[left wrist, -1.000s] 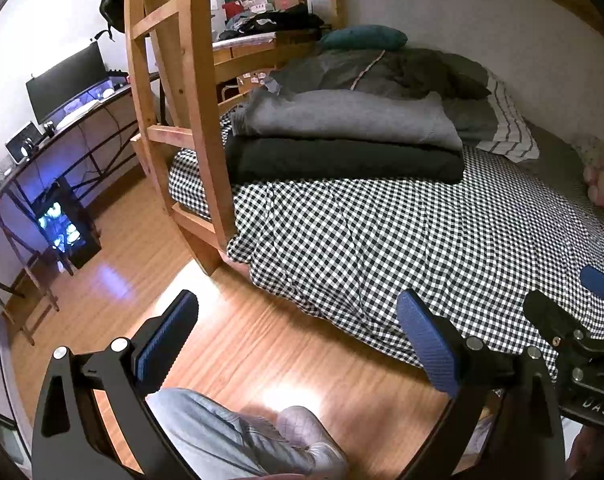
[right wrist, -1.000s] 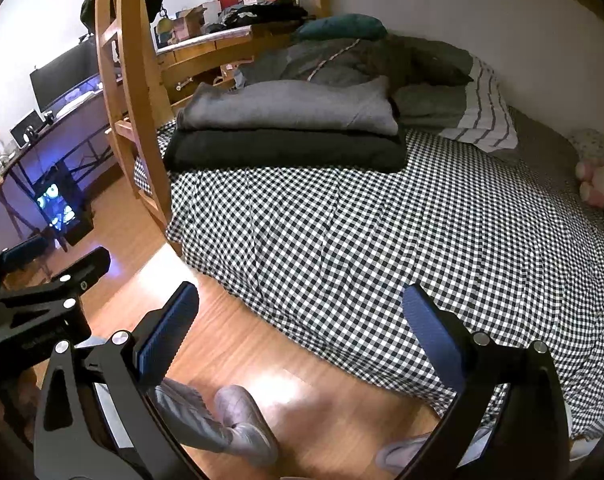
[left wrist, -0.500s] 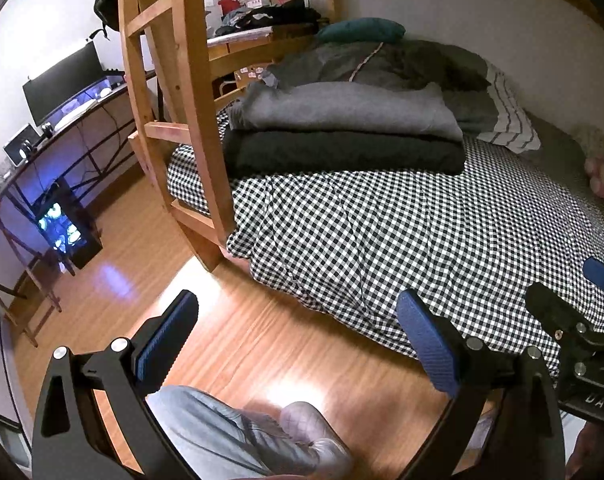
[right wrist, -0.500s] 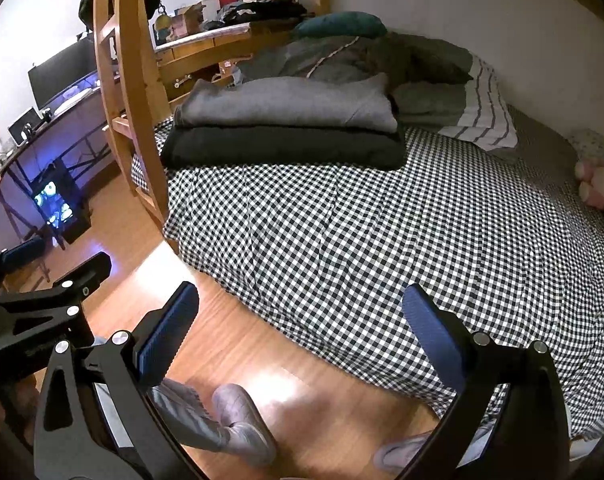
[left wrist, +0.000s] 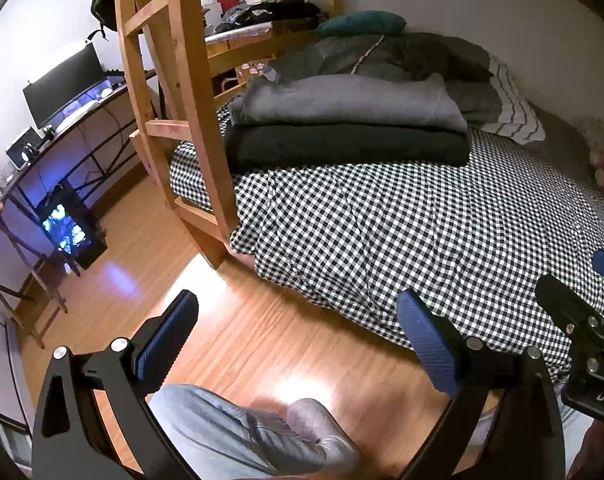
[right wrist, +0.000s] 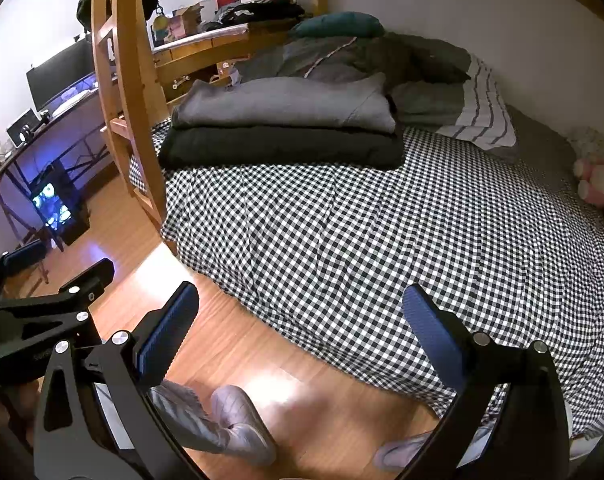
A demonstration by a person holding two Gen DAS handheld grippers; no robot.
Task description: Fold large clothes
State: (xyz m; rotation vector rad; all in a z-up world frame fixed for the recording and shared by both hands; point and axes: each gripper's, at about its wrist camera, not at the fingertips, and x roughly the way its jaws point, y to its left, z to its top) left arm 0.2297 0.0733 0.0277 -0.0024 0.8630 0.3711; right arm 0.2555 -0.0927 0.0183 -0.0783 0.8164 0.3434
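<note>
your right gripper (right wrist: 298,320) hangs wide open over the wood floor (right wrist: 238,344) beside the checkered bed (right wrist: 382,232); two folded garments, grey (right wrist: 286,104) on black (right wrist: 278,146), sit stacked at its far end.

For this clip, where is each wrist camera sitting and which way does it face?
Left wrist: on the open left gripper, looking across the wood floor to the bed's ladder; a trouser leg and slipper show below.
Right wrist: on the open right gripper, held further right, facing the checkered bedspread; both slippers show.
Shared: the folded grey garment on the folded black one, and each other's gripper.
</note>
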